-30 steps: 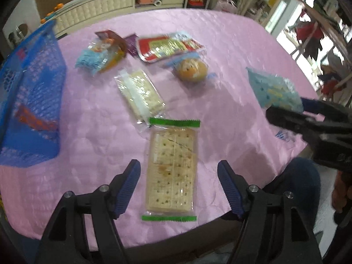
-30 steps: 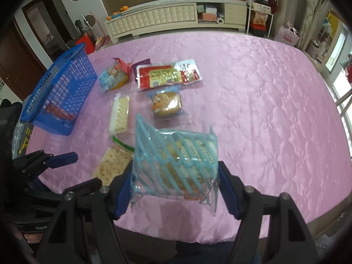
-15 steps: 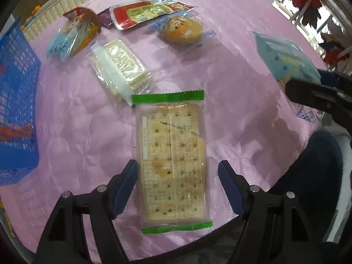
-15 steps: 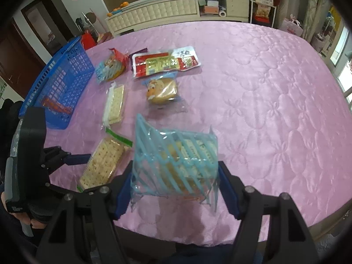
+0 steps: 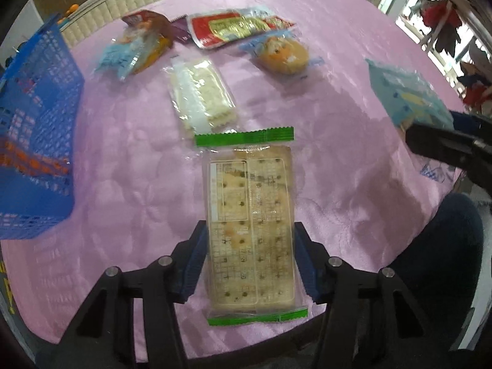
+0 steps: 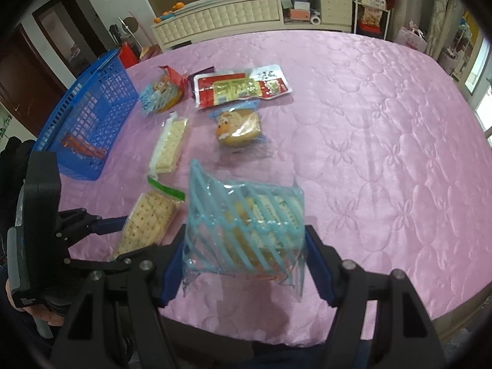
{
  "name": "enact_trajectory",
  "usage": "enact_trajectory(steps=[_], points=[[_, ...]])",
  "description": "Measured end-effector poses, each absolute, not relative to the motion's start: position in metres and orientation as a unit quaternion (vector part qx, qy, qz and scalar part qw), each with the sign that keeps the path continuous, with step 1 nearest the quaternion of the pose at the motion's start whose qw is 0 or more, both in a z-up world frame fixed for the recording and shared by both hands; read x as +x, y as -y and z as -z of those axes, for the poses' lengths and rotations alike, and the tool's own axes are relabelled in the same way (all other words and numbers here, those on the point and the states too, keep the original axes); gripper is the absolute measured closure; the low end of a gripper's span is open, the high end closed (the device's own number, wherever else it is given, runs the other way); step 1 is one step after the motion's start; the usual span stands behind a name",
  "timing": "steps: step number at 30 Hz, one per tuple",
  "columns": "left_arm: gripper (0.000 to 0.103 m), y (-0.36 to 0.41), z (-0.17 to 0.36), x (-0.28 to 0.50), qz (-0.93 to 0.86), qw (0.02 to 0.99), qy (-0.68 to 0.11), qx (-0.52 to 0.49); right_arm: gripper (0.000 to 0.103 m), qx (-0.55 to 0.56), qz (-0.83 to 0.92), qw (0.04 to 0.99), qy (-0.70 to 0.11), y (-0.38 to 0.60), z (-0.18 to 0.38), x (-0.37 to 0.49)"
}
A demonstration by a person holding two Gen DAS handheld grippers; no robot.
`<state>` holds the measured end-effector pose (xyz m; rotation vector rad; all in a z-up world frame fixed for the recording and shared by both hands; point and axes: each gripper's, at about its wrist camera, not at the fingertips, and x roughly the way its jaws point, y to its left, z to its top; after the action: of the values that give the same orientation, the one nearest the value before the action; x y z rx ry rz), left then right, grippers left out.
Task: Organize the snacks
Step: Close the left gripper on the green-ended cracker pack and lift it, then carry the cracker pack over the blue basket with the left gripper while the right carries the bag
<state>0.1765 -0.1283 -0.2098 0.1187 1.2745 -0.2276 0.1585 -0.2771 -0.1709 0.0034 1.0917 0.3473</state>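
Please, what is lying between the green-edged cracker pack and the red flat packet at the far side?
In the left wrist view, the pale wafer pack lies between the green-edged cracker pack and the red flat packet.

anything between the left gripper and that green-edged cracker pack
Nothing visible. The left gripper straddles the cracker pack on the pink tablecloth, its jaws closing with the pack between them and blue pads at both long edges.

Your blue basket (image 5: 33,141) was cut off at the left edge, its orange contents (image 5: 32,161) too blurred to identify.
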Motion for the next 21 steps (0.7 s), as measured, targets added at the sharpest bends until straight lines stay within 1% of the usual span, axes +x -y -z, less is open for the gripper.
enact_trajectory(steps=[5,9,11,21], points=[[0.052,0.113,0.171,0.163,0.105,0.823,-0.557,0.045,0.029,0.001,-0.165,0.847,-0.506,0.272,0.155,0.155],[0.052,0.102,0.13,0.15,0.089,0.861,-0.499,0.048,0.029,0.0,-0.17,0.856,-0.488,0.263,0.136,0.151],[0.052,0.094,0.109,0.145,0.092,0.874,-0.476,0.034,0.029,-0.004,-0.173,0.861,-0.478,0.256,0.125,0.15],[0.052,0.049,0.045,0.133,0.077,0.904,-0.421,0.018,0.029,-0.017,-0.206,0.881,-0.427,0.21,0.067,0.147]])
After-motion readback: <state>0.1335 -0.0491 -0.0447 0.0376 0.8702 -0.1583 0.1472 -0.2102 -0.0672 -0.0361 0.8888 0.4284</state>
